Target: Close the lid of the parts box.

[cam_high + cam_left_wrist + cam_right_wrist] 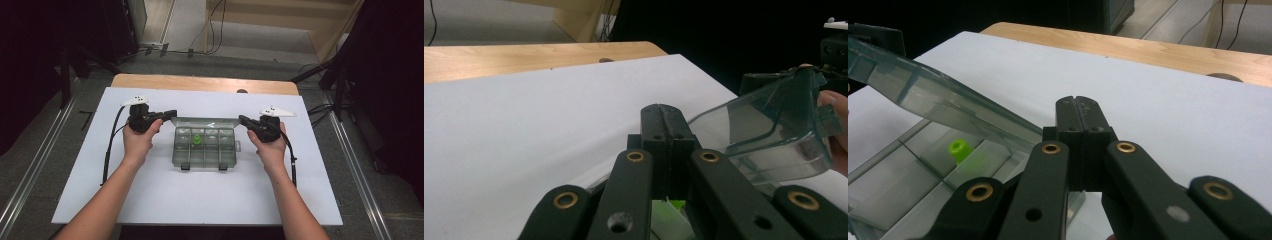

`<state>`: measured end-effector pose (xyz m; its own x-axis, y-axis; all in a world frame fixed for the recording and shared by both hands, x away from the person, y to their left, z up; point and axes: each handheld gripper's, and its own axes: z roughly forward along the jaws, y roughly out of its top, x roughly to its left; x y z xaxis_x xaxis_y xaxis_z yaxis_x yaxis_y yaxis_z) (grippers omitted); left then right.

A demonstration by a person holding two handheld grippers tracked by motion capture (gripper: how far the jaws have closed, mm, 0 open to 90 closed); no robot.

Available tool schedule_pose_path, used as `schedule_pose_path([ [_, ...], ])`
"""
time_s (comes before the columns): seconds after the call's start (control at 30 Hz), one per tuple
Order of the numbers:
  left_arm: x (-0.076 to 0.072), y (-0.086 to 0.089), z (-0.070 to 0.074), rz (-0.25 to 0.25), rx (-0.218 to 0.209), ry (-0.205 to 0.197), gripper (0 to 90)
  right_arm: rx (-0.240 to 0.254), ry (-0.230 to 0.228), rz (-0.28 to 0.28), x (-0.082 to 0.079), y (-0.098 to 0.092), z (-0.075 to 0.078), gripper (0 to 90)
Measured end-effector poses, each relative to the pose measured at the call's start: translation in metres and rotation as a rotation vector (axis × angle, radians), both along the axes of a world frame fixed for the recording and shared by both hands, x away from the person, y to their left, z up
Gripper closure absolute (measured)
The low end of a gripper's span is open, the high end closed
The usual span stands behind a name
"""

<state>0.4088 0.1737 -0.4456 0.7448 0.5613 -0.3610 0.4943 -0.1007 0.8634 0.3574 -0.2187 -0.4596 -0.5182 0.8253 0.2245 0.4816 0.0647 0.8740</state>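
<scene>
A clear plastic compartment box sits on the white sheet covering the table, about midway between the left and right edges and somewhat nearer the far edge than the near one. Its lid is raised at the far side and tilted; two dark latches show on the near wall. A small green part stands in one of the inner compartments, left of the box's middle.

The left hand-held gripper is at the far left corner of the box, tip at the lid's left end. In the left gripper view its jaws are pressed together with nothing between them, and the lid rises just to their right.

The right hand-held gripper is at the far right corner of the box, tip at the lid's right end. In the right gripper view its jaws are likewise fully closed and empty; the lid slopes to their left, with the green part visible beneath it. Whether either tip touches the lid cannot be told.
</scene>
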Motion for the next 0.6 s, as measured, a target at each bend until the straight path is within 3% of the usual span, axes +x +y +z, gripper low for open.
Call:
schedule_pose_path([
  [0.3, -0.013, 0.0, -0.004, -0.007, 0.009, -0.023, 88.8, 0.037, -0.01, 0.002, -0.013, -0.002, -0.005, 87.3],
  [0.6, -0.033, -0.005, -0.008, -0.016, 0.036, -0.061, 88.8, 0.021, -0.053, 0.031, -0.027, 0.003, -0.004, 87.4],
])
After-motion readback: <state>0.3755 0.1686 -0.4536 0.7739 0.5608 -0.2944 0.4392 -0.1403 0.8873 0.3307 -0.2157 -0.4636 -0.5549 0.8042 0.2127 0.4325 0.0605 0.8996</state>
